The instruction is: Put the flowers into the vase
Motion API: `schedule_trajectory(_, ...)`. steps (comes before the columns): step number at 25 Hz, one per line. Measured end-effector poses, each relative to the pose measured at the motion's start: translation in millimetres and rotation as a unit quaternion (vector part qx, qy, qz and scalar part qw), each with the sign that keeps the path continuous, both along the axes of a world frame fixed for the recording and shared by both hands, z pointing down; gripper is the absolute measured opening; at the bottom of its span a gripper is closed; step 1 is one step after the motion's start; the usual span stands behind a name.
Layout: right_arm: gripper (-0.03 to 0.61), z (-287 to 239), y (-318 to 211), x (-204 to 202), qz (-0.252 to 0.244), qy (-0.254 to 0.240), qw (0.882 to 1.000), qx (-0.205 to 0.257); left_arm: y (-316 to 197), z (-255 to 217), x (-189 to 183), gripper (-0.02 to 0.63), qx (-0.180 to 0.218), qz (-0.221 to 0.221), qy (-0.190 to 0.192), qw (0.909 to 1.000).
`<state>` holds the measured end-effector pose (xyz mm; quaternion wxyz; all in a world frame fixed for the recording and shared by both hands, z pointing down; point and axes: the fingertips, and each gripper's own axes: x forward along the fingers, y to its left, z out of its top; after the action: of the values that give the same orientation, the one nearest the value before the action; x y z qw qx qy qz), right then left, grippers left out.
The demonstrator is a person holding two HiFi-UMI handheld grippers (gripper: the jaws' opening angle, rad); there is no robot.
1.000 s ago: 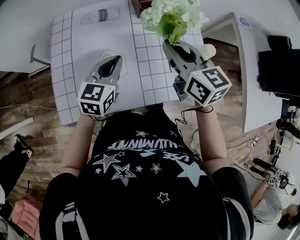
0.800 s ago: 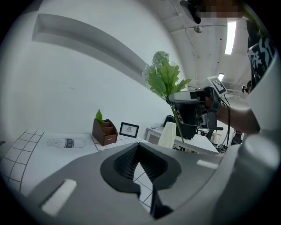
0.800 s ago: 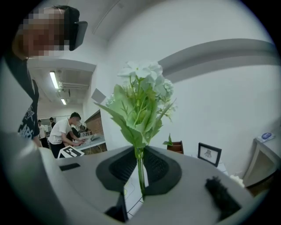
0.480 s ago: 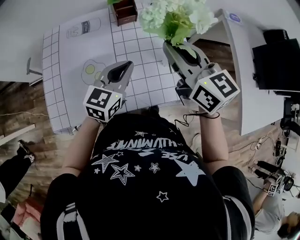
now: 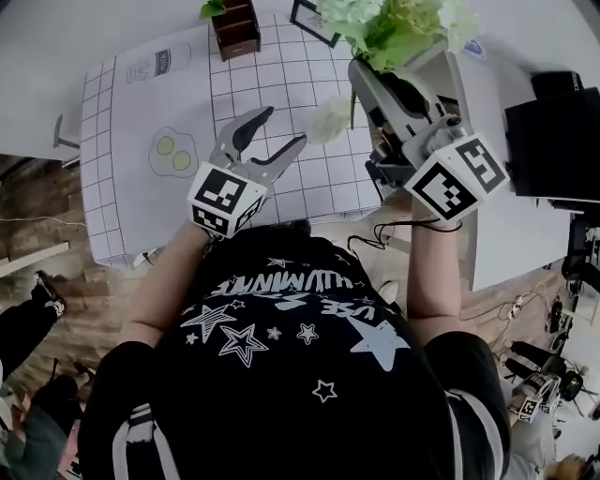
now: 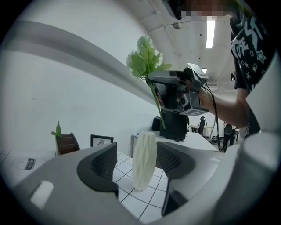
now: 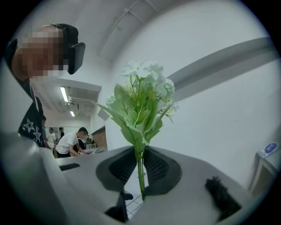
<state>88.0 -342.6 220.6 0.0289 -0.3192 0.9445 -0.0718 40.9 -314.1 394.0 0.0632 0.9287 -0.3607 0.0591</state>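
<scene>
Flowers (image 5: pixel 394 28) are cut off by the head view's top edge, and the vase (image 5: pixel 330 120) there is only a pale blur. Your left hand-held gripper (image 5: pixel 286 126) has just been opening its jaws. They stand wide, and the vase shows in the gap just ahead of the tips, untouched. Your right hand-held gripper (image 7: pixel 139 165) is pinched narrow on the green stem, with the blooms upright above its jaws. Well ahead of your left hand-held gripper, a brown box (image 5: pixel 234 28) on the bench (image 5: pixel 47 84) holds a green sprig. You cannot see inside the vase.
</scene>
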Motion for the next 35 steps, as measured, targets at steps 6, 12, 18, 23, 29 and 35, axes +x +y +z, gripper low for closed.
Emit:
schedule_trajectory(6,0.051,-13.4,-21.0,11.4,-0.011,-0.038,0.999,0.018,-14.7,10.7,43.1,0.388,-0.008,0.014,0.01,0.9998)
schedule_trajectory(12,0.051,-3.8,-35.9,17.4,-0.027,-0.071,0.997,0.014,-28.6,40.1,79.2,0.393,-0.022,0.028,-0.024,0.9991)
schedule_trajectory(18,0.051,15.3,-37.6,20.4,-0.044,-0.075,0.996,0.014,-41.6,48.1,89.9,0.393,0.009,-0.014,-0.046,0.9988)
schedule_trajectory(23,0.051,28.7,-38.6,21.1,-0.047,-0.082,0.996,0.001,-47.8,50.6,87.6,0.333,0.012,-0.04,-0.05,0.9979)
schedule_trajectory(29,0.051,36.4,-37.2,21.0,-0.05,-0.084,0.995,0.001,-44.5,50.7,89.1,0.328,0.016,-0.028,-0.054,0.998)
schedule_trajectory(35,0.051,63.8,-37.1,23.2,-0.041,-0.055,0.998,-0.016,-46.4,49.8,89.6,0.328,0.02,-0.024,-0.053,0.9981)
